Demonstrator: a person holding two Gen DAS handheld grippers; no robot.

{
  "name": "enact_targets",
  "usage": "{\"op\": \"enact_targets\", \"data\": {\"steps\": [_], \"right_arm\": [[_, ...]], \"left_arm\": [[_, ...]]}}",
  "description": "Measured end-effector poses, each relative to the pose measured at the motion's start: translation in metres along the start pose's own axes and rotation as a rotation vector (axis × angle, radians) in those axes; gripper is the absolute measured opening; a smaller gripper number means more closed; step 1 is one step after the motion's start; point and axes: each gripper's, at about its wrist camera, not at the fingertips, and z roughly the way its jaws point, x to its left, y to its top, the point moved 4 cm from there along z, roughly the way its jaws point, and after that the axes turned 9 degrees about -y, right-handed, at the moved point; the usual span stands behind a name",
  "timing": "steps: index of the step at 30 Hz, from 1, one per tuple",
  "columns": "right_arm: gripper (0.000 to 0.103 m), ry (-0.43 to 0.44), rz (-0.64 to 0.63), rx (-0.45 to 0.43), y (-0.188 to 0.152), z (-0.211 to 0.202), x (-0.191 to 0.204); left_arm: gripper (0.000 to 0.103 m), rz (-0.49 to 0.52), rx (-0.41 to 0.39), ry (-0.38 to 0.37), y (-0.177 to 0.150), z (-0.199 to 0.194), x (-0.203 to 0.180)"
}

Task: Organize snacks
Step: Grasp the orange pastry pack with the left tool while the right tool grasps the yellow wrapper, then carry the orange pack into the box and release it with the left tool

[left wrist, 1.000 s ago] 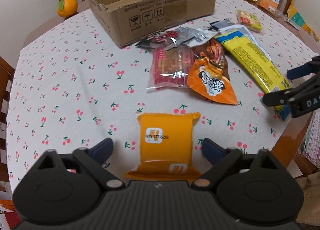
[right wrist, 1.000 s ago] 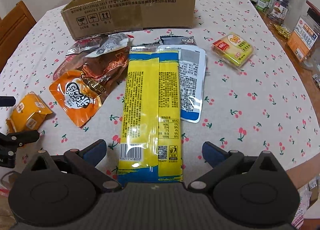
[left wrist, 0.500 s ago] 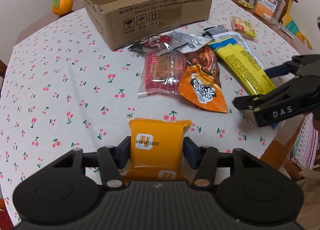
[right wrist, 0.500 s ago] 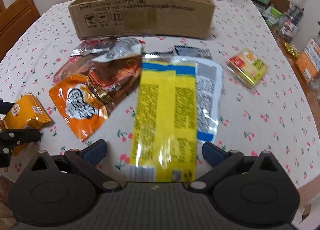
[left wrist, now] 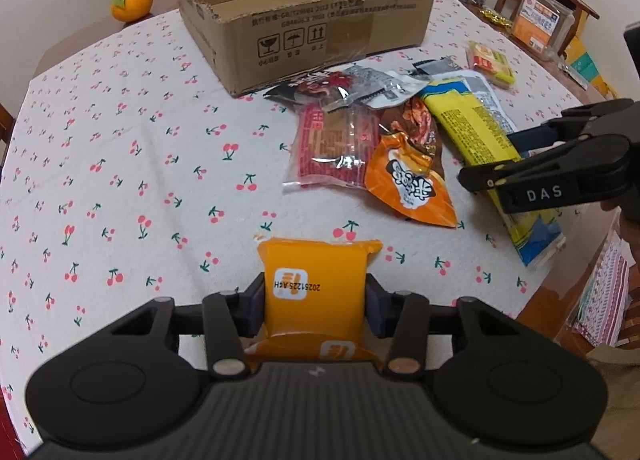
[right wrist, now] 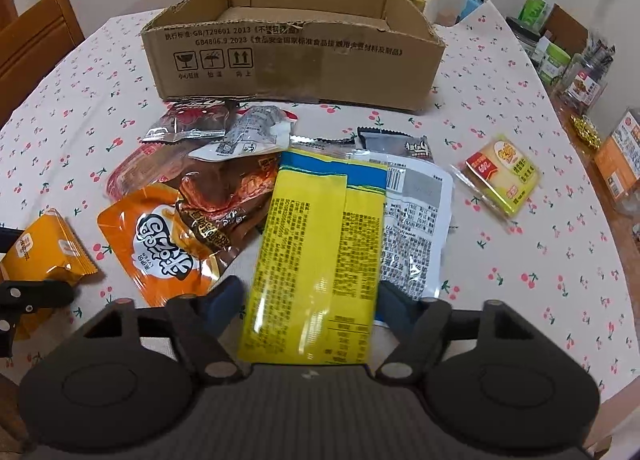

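Left claw [left wrist: 315, 306] closing on orange packet [left wrist: 315, 288], right claw [right wrist: 310, 302] closing, yellow packet [right wrist: 320, 244] between.

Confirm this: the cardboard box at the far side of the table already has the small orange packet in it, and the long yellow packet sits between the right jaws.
Wrong about the packet. The cardboard box looks empty in the right wrist view; the small orange packet is between the left gripper jaws, which are closing on it, as the left wrist view shows. The long yellow packet does sit between the right gripper jaws.

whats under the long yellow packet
A white packet with printed text sticks out from under the long yellow packet on its right side; whatever else lies beneath is covered.
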Motion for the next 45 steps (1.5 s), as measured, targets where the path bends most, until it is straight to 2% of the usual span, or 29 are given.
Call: {"op": "enact_targets", "data": {"steps": [5,12,27,29,35,40,43,45], "right_arm": [[0.067,0.027,-0.021,0.008,0.002,-0.003,-0.004],[0.065,0.072,-0.040,-0.004,0.008,-0.017,-0.016],[0.064,0.086,-0.110,-0.053,0.019,-0.044,-0.038],[0.065,0.071,-0.126,-0.055,0.018,-0.040,-0.037],[0.067,0.060,-0.107,0.018,0.006,-0.008,-0.038],[0.071,0.056,-0.087,0.023,0.005,0.000,-0.036],[0.078,0.054,-0.081,0.002,0.009,0.003,-0.034],[0.078,0.050,-0.078,0.003,0.011,0.006,-0.034]], "left_arm": [[0.046,-0.010,0.004,0.010,0.001,-0.002,-0.004],[0.046,-0.024,-0.003,0.020,0.012,-0.011,-0.010],[0.046,-0.047,0.001,0.015,0.031,-0.024,-0.029],[0.046,-0.051,-0.002,0.016,0.032,-0.024,-0.029],[0.046,-0.068,0.003,0.022,0.033,-0.023,-0.029],[0.046,-0.072,0.005,0.023,0.035,-0.023,-0.028],[0.046,-0.068,0.008,0.023,0.036,-0.023,-0.029],[0.046,-0.067,0.008,0.023,0.037,-0.024,-0.029]]}}
